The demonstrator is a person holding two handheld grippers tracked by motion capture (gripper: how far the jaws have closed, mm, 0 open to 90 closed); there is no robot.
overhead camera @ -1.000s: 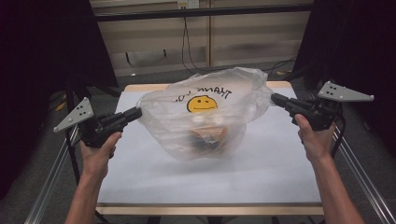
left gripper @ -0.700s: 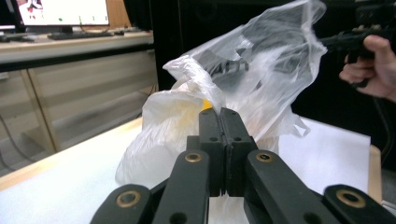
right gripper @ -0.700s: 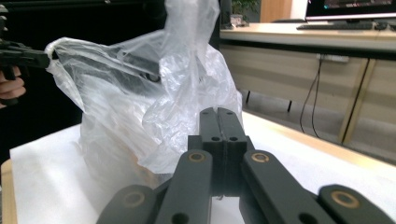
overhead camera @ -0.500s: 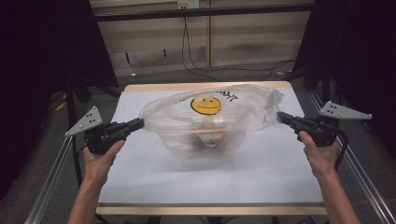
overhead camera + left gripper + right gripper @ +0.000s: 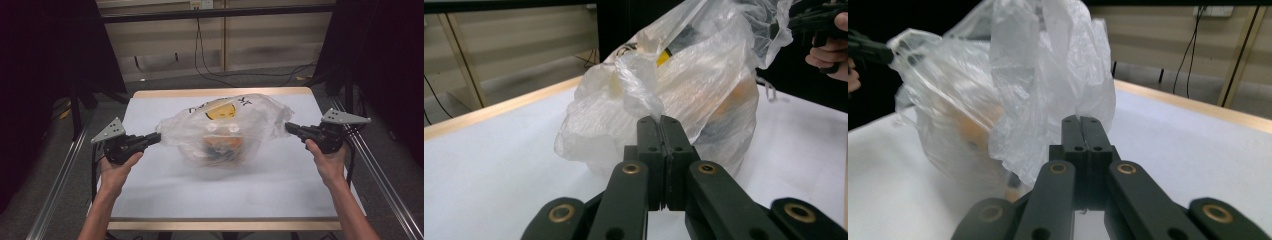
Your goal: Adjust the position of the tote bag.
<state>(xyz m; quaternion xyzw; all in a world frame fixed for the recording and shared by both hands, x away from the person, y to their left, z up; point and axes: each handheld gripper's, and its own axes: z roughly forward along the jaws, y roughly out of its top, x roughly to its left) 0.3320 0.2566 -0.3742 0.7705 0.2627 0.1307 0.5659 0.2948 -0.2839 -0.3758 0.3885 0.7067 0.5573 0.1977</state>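
High view: we are looking down on a white tabletop [image 5: 165, 197] with a wooden edge. A clear plastic bag [image 5: 225, 131] printed with a yellow smiley face is sitting near the middle of it, its bottom resting on the surface and something orange and dark showing through the film. The left gripper [image 5: 157, 138] is holding the bag's left end, and the right gripper [image 5: 288, 128] is holding its right end, so we are seeing the top of the bag stretched wide between the two. A hand is wrapping each gripper body, forearms coming in from the bottom edge.

Left gripper view: we are seeing the black jaws pressed fully together, no gap between them, pinching a twisted strip of the bag's film [image 5: 640, 92] right at their tips. The bag [image 5: 704, 90] is bulging just beyond, and a yellow patch is showing through it. The other gripper, held in a hand, is sitting at the far upper right, gripping the opposite end.

Right gripper view: here too the jaws are standing closed tight, clamping a fold of the bag [image 5: 1048, 90] at their tips. The crumpled film is hanging to the left of them, orange contents blurring through it. The other gripper is showing at the far left edge, against the bag's far end.
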